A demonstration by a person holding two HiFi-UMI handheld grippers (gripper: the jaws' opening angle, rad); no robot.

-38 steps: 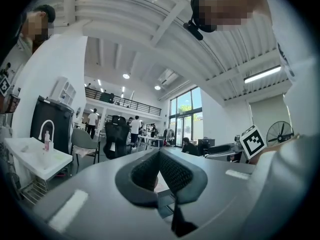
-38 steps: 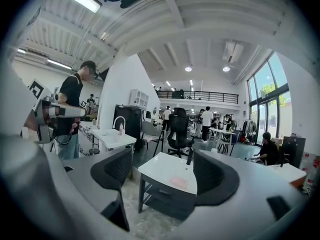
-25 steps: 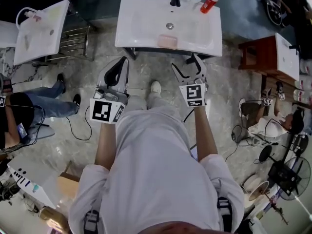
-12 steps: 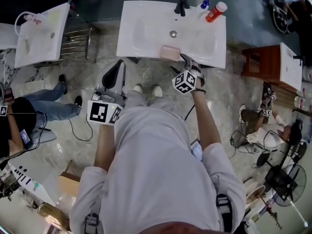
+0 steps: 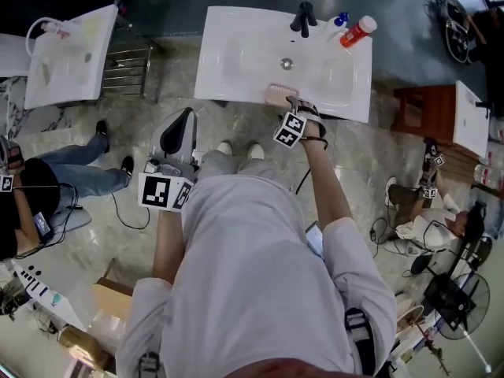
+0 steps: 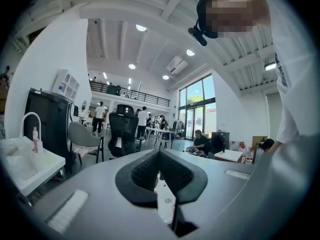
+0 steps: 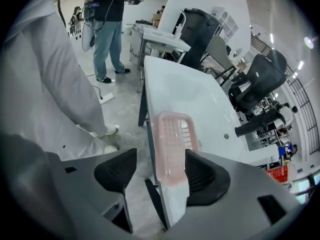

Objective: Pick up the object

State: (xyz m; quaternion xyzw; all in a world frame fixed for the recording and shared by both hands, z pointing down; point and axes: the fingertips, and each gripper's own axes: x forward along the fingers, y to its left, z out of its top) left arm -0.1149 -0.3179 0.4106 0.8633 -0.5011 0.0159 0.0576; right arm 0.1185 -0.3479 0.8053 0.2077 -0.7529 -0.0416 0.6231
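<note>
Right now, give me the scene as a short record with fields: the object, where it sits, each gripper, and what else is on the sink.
Object: pink slotted tray
Place: on the front rim of the white sink, on the person's side
Right gripper: jaws closing, tray between them, not yet clamped
Left gripper: jaws together, empty, over the floor short of the sink
Also on sink: black faucet and red bottle at the back edge
</note>
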